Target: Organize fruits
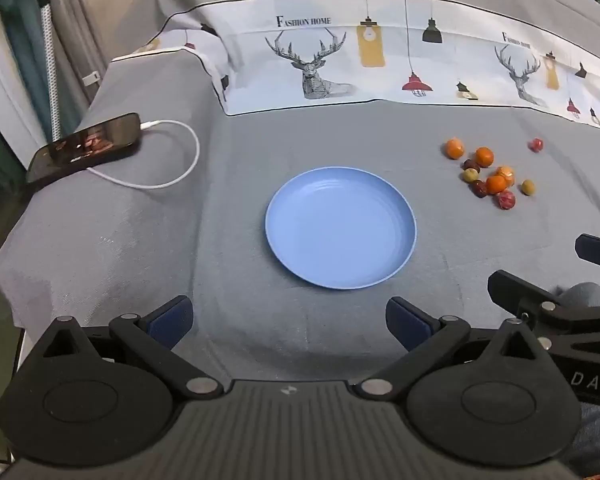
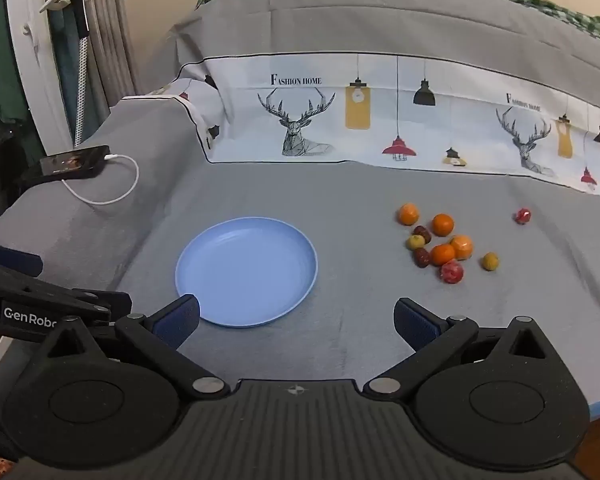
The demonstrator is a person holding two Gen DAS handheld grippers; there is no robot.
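Fruits (image 2: 444, 244) well beyond wide-spread right gripper (image 2: 296, 320)

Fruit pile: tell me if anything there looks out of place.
One small red fruit lies alone, apart from the fruit cluster, farther from the blue plate. The plate holds nothing; all fruit sits loose on the grey cloth.

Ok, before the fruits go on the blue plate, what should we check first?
1. Blue plate has nothing on it: ok.
2. Left hand-held gripper open, nothing between its fingers: ok.
3. Right hand-held gripper open, nothing between its fingers: ok.
4. Fruits in plain sight on the grey cloth, right of the plate: ok.
5. Stray red fruit lies apart from the cluster: not ok.
6. Whether the fruits are soft: cannot tell.
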